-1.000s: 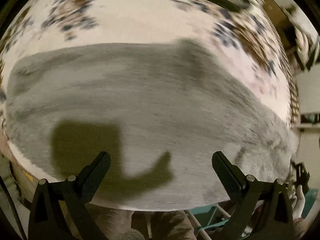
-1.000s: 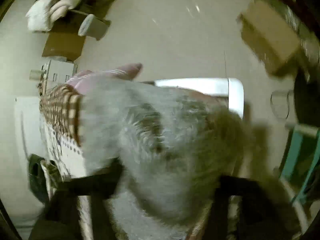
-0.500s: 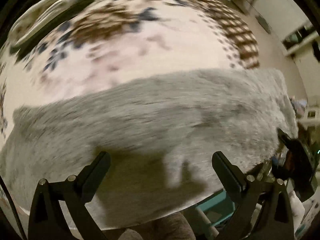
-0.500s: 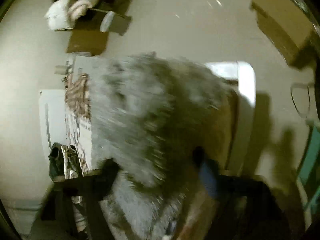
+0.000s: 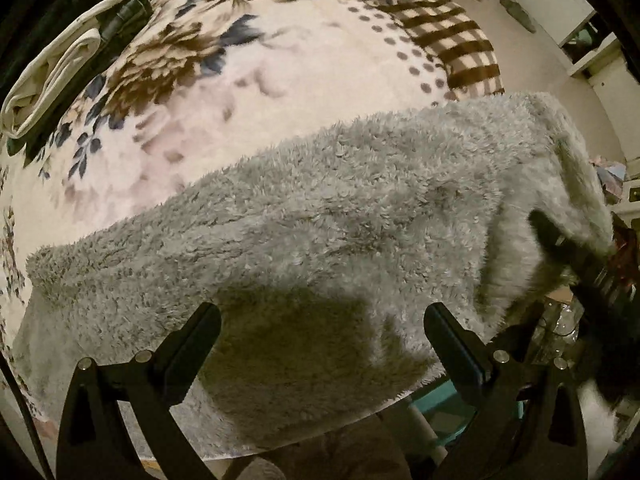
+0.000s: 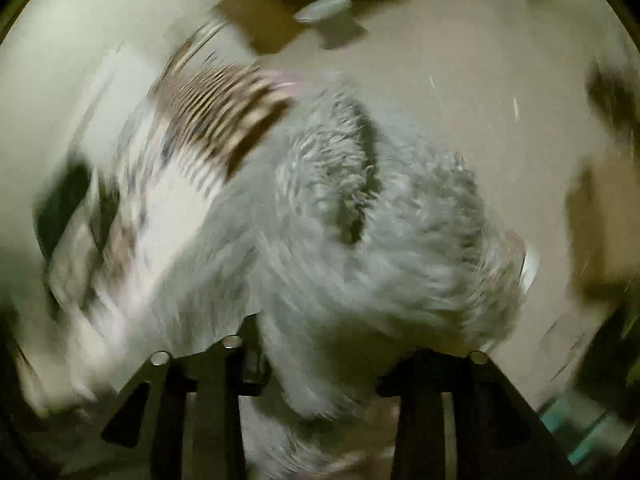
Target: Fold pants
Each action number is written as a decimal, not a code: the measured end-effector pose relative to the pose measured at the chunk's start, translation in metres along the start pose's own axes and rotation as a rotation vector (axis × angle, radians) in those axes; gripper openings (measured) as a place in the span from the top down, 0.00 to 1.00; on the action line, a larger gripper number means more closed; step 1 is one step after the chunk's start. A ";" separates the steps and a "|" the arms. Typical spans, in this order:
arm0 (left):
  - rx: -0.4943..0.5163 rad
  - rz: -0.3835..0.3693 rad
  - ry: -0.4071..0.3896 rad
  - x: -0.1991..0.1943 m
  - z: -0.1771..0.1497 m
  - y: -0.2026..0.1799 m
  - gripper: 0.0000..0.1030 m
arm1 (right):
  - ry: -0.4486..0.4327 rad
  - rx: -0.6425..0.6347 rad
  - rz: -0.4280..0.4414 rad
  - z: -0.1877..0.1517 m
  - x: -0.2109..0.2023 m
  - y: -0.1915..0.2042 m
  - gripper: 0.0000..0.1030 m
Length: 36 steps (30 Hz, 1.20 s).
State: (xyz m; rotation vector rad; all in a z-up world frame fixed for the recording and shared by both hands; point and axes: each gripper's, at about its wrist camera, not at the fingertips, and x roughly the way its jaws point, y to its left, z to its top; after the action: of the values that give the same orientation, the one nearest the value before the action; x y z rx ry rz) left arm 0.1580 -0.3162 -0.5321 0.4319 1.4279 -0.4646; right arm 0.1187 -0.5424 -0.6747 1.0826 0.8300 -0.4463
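Note:
The grey fluffy pants [image 5: 340,216] lie stretched across a floral blanket [image 5: 224,92] in the left wrist view. My left gripper [image 5: 320,332] is open and empty, just above the pants' near edge. At the right end, my right gripper [image 5: 560,240] shows as a dark shape gripping the lifted cloth. In the blurred right wrist view, my right gripper [image 6: 320,364] is shut on a bunched end of the pants [image 6: 360,240], which hang over and hide its fingertips.
A cream rolled cloth [image 5: 52,76] lies at the blanket's far left. A brown checked border [image 5: 452,36] marks the blanket's far right edge. Beyond the edge are floor [image 6: 440,80], a teal frame [image 5: 440,412] and cardboard [image 6: 264,28].
The left gripper has swung so more of the blanket shows and the pants sit lower. The right gripper has kept hold of the pants' end and turned quickly, blurring its view.

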 end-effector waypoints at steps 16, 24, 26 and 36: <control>-0.075 -0.056 -0.051 -0.021 0.007 0.026 0.00 | -0.181 -0.235 -0.183 -0.019 -0.047 0.063 0.79; -0.227 -0.059 -0.078 -0.052 -0.024 0.093 0.00 | -0.175 -0.711 -0.222 -0.092 -0.038 0.176 0.79; -0.258 -0.049 -0.087 -0.057 -0.034 0.111 0.00 | -0.174 -0.769 -0.207 -0.107 -0.043 0.190 0.79; -0.429 -0.015 -0.123 -0.072 -0.076 0.217 0.00 | -0.164 -0.590 -0.292 -0.093 -0.040 0.188 0.80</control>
State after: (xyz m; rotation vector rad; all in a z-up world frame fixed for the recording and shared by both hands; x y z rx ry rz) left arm 0.2077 -0.0904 -0.4665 0.0460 1.3659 -0.1837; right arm 0.1880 -0.3815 -0.5523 0.3758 0.9008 -0.4849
